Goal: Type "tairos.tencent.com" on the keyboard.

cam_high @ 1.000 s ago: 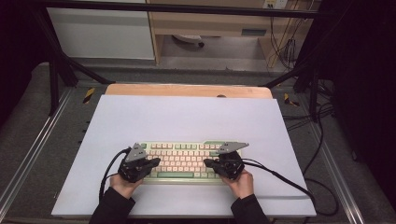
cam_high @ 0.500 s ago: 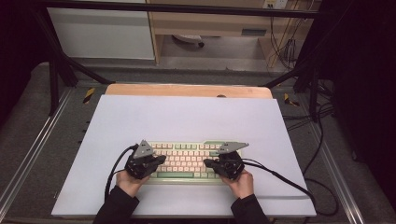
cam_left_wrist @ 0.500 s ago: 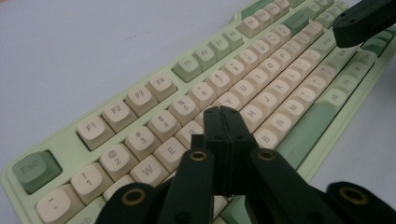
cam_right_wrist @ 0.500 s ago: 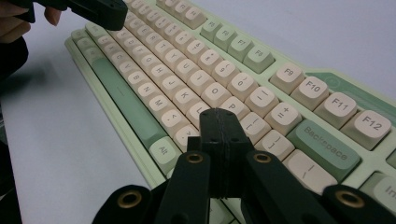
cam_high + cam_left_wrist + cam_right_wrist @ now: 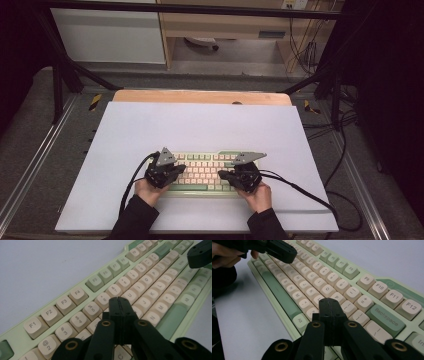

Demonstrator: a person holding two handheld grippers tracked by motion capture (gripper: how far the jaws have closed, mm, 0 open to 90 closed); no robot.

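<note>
A pale green keyboard (image 5: 205, 175) with cream keys lies on the white mat near the front edge. My left gripper (image 5: 176, 172) hovers over its left half, jaws shut with nothing between them. In the left gripper view the joined tips of the left gripper (image 5: 119, 301) point at the keys around the number and letter rows of the keyboard (image 5: 147, 280). My right gripper (image 5: 223, 176) sits over the right half, also shut and empty. In the right gripper view the right gripper (image 5: 329, 302) points at keys near the Backspace on the keyboard (image 5: 312, 277); the left gripper (image 5: 283, 251) shows far off.
The white mat (image 5: 200, 125) covers a wooden table (image 5: 200, 96). Black cables (image 5: 300, 192) trail from both grippers across the mat's front. Metal frame rails (image 5: 30, 165) run down both sides. Shelving and wires stand behind the table.
My left gripper has slid rightward along the keyboard's left half. The right gripper has stayed where it was.
</note>
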